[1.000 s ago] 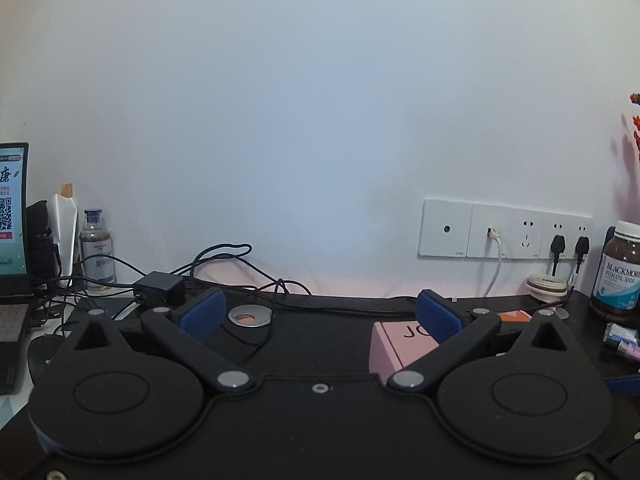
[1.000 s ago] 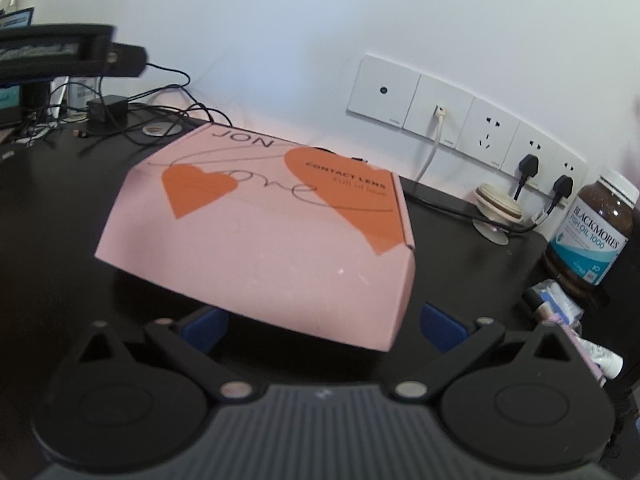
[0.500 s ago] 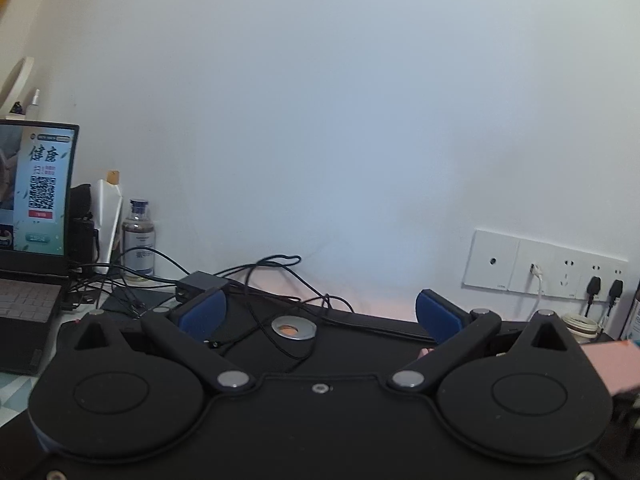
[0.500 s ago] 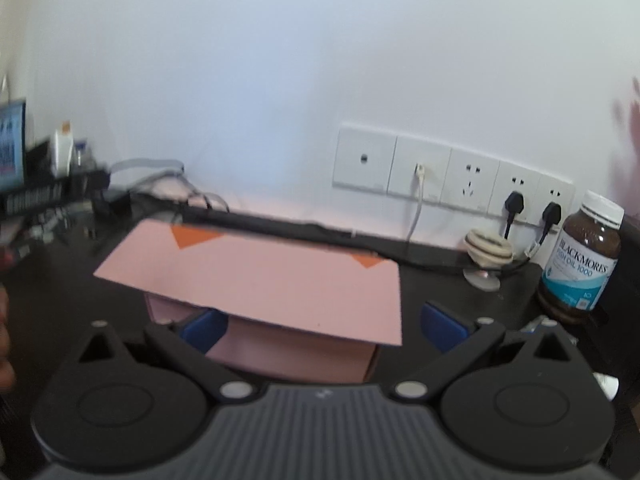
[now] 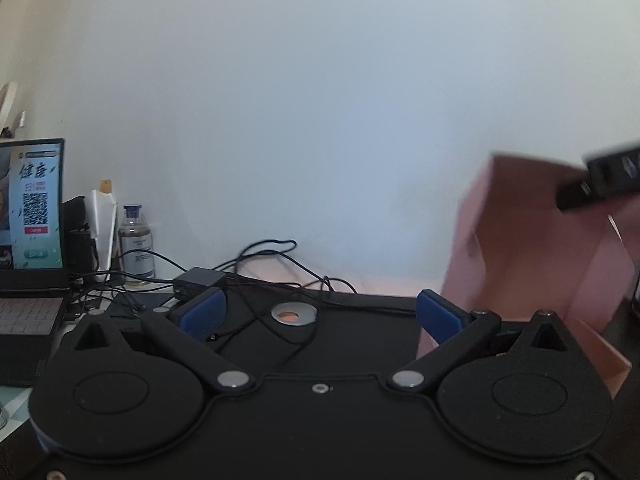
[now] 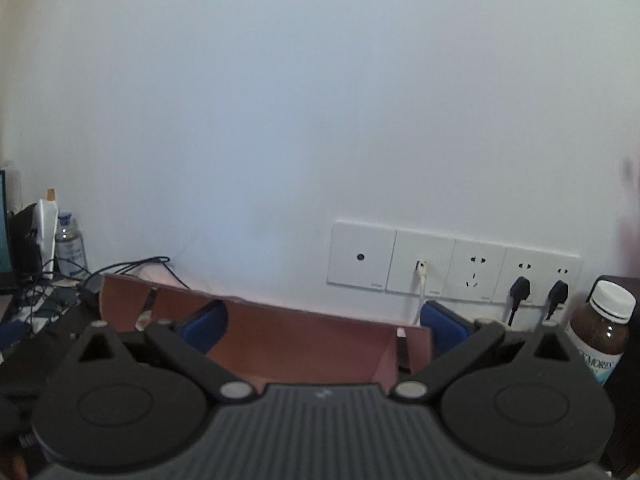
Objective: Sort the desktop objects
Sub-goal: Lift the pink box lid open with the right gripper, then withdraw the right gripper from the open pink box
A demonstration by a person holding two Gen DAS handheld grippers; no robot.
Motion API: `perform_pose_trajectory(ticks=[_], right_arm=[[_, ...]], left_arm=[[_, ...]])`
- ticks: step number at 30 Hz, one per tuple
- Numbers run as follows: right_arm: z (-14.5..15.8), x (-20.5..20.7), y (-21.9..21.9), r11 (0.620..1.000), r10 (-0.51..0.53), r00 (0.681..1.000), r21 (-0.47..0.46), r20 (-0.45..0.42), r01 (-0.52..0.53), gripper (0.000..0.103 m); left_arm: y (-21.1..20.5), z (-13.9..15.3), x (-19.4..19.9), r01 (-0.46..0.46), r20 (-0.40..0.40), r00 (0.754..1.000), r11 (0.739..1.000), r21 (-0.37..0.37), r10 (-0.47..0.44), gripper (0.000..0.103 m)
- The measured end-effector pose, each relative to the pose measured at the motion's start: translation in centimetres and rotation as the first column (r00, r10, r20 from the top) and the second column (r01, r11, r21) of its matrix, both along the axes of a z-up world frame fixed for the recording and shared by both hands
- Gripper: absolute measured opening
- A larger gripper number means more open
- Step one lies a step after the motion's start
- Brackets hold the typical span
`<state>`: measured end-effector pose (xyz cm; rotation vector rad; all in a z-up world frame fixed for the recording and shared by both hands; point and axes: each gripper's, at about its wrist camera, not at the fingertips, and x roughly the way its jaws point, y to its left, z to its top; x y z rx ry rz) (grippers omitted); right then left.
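White wall backed a dark desk [image 5: 360, 340] strewn with cables [image 5: 272, 280], where the pink box [image 5: 532, 264] stood open at the right, its lid raised. Both the left gripper [image 5: 318, 312] and right gripper [image 6: 324, 326] had their tongs apart and empty, the right one poised just over the box's open cavity. I judged the upright lid could flop shut or the light box skid if a finger nudged it.

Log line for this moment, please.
stage: pink box lid open | left gripper: open, empty | right gripper: open, over box | brown bottle: untouched
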<state>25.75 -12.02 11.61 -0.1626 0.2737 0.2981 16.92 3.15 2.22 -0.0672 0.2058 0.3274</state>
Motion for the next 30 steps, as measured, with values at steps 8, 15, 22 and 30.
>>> perform_pose_trajectory(ticks=[8, 15, 22, 30], right_arm=[[0.4, 4.4, 1.3, 0.999, -0.039, 0.999, 0.008, -0.014, 0.04, 0.102], [-0.9, 8.6, 3.1, 0.995, -0.089, 0.995, -0.05, -0.049, 0.086, 0.102], [-2.7, 12.2, 5.0, 0.984, -0.124, 0.984, -0.146, -0.126, 0.106, 0.102], [-5.0, 16.1, 6.8, 0.958, -0.159, 0.942, -0.279, -0.295, 0.075, 0.102]], left_arm=[[-2.6, -1.6, 2.1, 0.048, -0.089, 0.995, 0.993, 0.109, -0.039, 0.103], [-2.7, -2.4, 2.7, 0.051, -0.136, 0.99, 0.989, 0.136, -0.033, 0.103], [-2.9, -2.4, 2.7, 0.053, -0.139, 0.99, 0.986, 0.158, -0.031, 0.103], [-3.0, -2.3, 2.7, 0.054, -0.139, 0.99, 0.984, 0.168, -0.031, 0.103]])
